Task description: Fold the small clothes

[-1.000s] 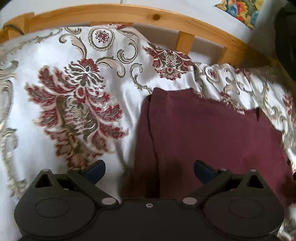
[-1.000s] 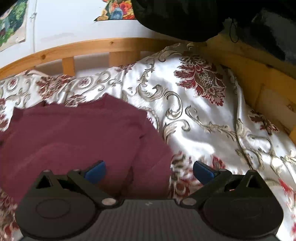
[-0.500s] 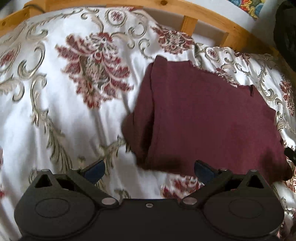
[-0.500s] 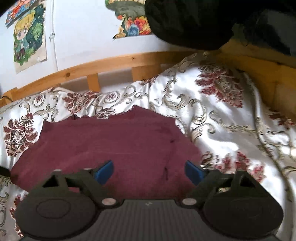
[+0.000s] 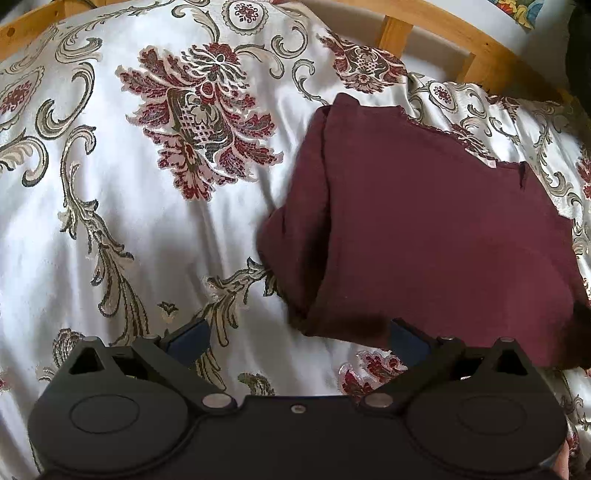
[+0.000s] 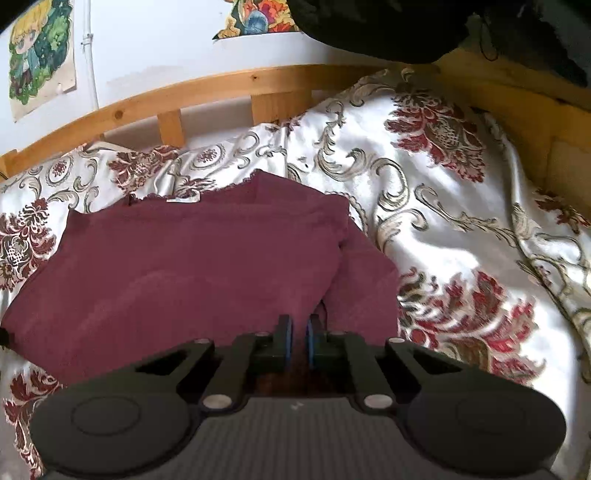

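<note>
A maroon garment [image 6: 192,273] lay partly folded on the floral bedspread [image 5: 110,221], toward the bed's wooden rail [image 6: 207,92]. The right gripper [image 6: 298,338] was pinched closed on the garment's near edge. The left gripper [image 5: 299,338] stood wide open, empty, just beside the garment's near-left corner.

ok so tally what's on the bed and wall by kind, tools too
maroon garments: 1, the folded garment
patterned bedspreads: 1, the bedspread
wall pictures: 2, the cartoon poster and the flower picture
tools: 2, the left tool open, the right tool pinching the garment's near edge
total: 6
</note>
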The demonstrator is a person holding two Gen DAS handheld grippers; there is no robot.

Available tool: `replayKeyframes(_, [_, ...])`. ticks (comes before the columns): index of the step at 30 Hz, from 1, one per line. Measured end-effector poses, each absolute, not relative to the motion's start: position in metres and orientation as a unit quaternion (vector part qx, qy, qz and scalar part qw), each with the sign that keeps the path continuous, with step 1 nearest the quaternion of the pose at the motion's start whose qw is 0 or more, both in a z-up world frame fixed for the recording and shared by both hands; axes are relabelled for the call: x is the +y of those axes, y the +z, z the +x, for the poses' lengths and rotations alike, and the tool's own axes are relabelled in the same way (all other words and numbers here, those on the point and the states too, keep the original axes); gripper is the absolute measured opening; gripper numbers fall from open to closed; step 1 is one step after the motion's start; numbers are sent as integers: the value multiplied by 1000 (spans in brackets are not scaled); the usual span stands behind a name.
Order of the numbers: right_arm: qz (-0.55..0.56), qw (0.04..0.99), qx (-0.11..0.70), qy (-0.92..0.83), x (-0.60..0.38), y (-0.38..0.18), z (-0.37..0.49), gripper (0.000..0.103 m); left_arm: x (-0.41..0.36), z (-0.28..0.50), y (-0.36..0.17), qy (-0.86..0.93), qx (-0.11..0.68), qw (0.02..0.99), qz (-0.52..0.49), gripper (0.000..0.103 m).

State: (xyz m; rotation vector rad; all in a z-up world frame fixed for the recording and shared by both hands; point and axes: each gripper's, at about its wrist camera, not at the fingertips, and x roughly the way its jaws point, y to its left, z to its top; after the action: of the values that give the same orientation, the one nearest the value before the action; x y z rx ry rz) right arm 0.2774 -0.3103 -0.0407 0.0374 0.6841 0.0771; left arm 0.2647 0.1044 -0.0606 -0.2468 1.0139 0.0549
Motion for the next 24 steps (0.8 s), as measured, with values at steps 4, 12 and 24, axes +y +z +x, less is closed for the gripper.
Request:
replayKeyframes(4, [23,938,346,29,-316,-38,273,3,104,266,-61,26,486,866,-118,102])
replayKeyframes(12, [18,941,336,26,-312,-40,274,23,105,270,-64,25,488,863,-125,102])
replayKeyframes(24, [-11,961,270,65,-286,-36,277,95,108,295,-69,36,479,870,-106,102])
